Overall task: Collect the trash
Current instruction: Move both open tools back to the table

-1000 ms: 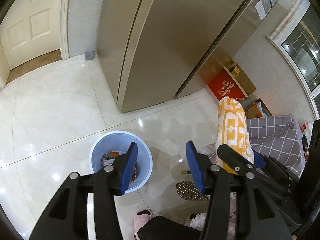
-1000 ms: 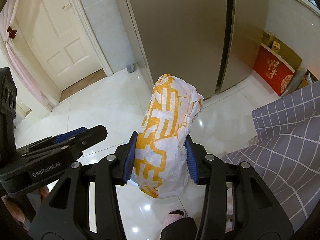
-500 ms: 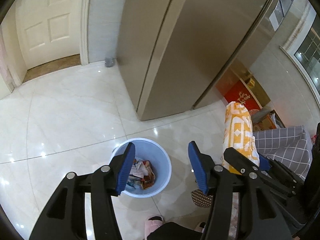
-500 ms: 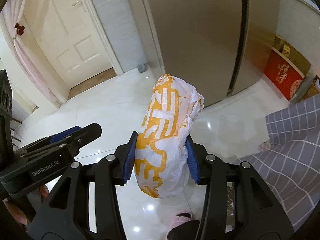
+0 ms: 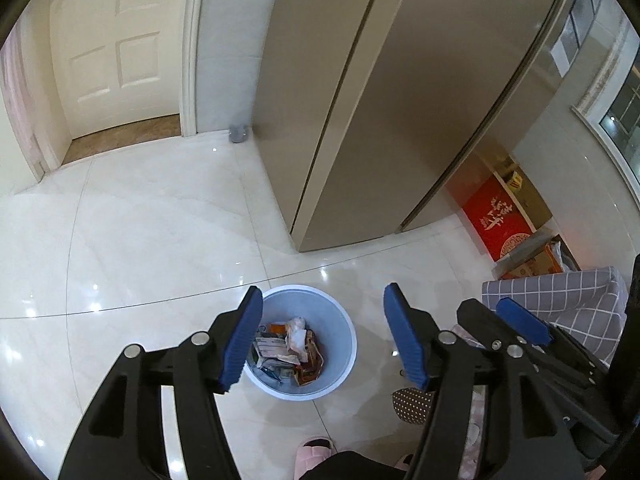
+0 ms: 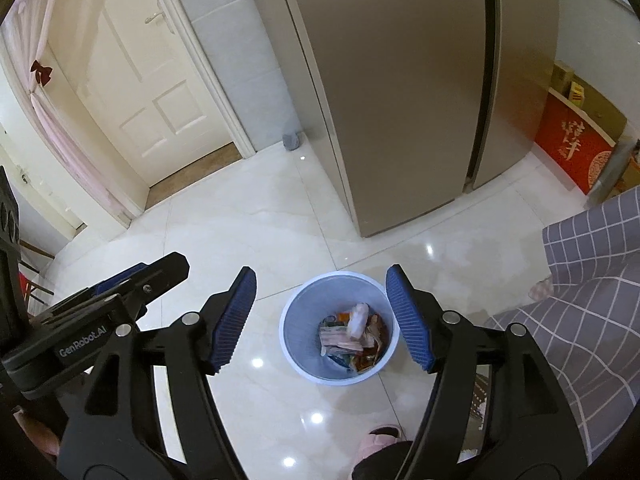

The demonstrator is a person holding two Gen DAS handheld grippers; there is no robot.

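Note:
A light blue trash bin (image 5: 340, 316) stands on the tiled floor with several wrappers inside; it also shows in the right wrist view (image 6: 296, 320). A pale crumpled bag (image 6: 357, 320), blurred, lies on top of the trash in the bin. My right gripper (image 6: 320, 320) is open and empty, high above the bin. My left gripper (image 5: 322, 340) is open and empty, also above the bin, just left of the right one. The right gripper's fingers (image 5: 520, 320) show at the right of the left wrist view.
A tall bronze refrigerator (image 5: 400, 100) stands behind the bin. A white door (image 6: 152, 80) is at the back left. A grey checked cloth (image 6: 592, 300) hangs at the right. A red box (image 5: 498, 216) and cartons sit by the wall. A pink slipper (image 6: 380, 446) is below.
My right gripper has opened and let go of the orange-and-white bag, which has dropped into the bin. Both grippers have shifted left so the bin sits between the fingers.

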